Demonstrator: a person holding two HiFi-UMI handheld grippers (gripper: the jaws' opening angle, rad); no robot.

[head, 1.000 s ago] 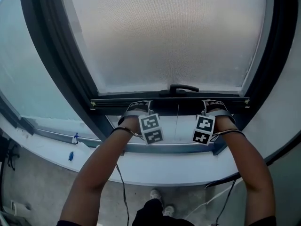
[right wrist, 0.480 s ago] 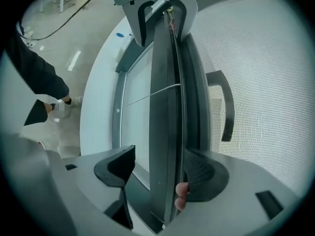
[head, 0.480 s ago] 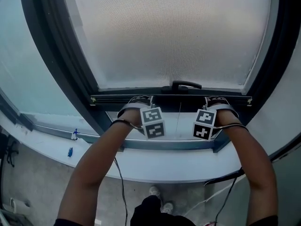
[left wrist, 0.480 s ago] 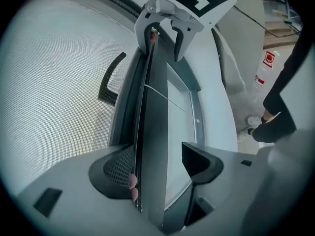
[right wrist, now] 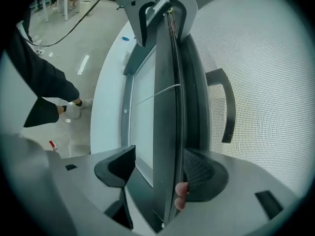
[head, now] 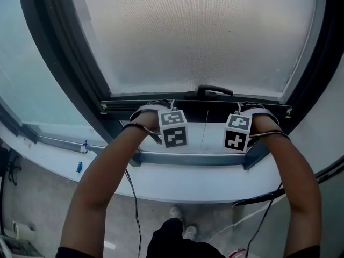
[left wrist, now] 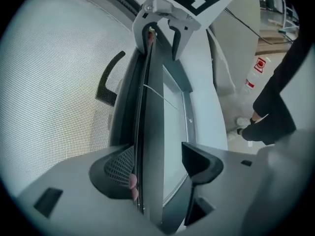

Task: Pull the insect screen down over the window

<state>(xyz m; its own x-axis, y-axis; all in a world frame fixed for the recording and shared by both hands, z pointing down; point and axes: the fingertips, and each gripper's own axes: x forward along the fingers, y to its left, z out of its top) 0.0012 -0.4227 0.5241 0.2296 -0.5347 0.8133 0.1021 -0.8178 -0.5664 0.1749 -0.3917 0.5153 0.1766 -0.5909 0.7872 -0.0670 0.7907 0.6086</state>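
Observation:
The insect screen (head: 199, 36) is a grey mesh that covers most of the window. Its dark bottom bar (head: 196, 105) carries a black handle (head: 215, 91) and hangs a little above the lower window frame (head: 193, 158). My left gripper (head: 156, 112) and right gripper (head: 250, 112) sit on the bar either side of the handle. In the left gripper view the left gripper (left wrist: 157, 166) straddles the bar (left wrist: 150, 132): the mesh-side pad touches it, the other jaw stands apart. The right gripper (right wrist: 160, 173) straddles the bar (right wrist: 165, 122) the same way.
A white sill (head: 177, 184) runs below the frame, with small blue items (head: 79, 166) at its left. A thin cord (head: 205, 130) hangs from the bar. Cables (head: 131, 198) trail to the floor, where a bottle (left wrist: 254, 73) stands near the person's shoes (head: 180, 214).
Both grippers stay on the bar. Bar, handle and grippers sit slightly higher in the head view, and the gap to the lower frame has barely narrowed.

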